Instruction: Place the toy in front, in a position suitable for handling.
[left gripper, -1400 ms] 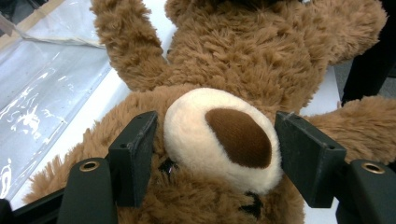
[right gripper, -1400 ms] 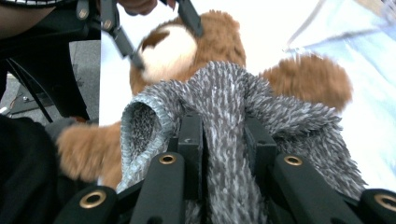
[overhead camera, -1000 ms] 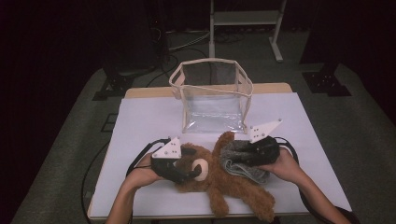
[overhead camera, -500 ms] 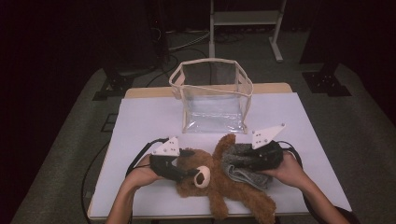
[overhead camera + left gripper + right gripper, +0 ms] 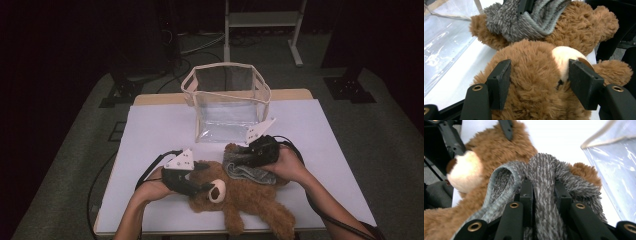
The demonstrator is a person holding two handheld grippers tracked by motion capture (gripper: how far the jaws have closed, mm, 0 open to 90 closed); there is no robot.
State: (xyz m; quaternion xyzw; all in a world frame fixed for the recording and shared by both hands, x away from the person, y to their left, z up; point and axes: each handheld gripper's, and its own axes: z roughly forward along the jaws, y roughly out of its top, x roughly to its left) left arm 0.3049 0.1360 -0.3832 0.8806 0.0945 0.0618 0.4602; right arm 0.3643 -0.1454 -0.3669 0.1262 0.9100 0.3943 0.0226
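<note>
A brown teddy bear (image 5: 250, 196) lies on the white table (image 5: 155, 130), with its head toward the left. My left gripper (image 5: 202, 177) has its jaws set wide on either side of the bear's head (image 5: 536, 82), and the pads (image 5: 499, 82) press into the fur. A grey fuzzy cloth (image 5: 243, 171) lies over the bear's upper body. My right gripper (image 5: 241, 159) is shut on a fold of that cloth (image 5: 544, 170). The bear's pale muzzle (image 5: 465, 173) shows beside the cloth. In the left gripper view the cloth (image 5: 534, 22) lies beyond the head.
A clear plastic bag (image 5: 225, 66) with a cream rim stands open just behind the bear, close to the right gripper. Its wall shows in the left gripper view (image 5: 444, 37) and in the right gripper view (image 5: 614, 157). Cables trail from both grippers across the table.
My right gripper has moved left and toward the bag with the grey cloth in it. The bear's muzzle has turned a little toward the near edge. The left gripper has barely moved.
</note>
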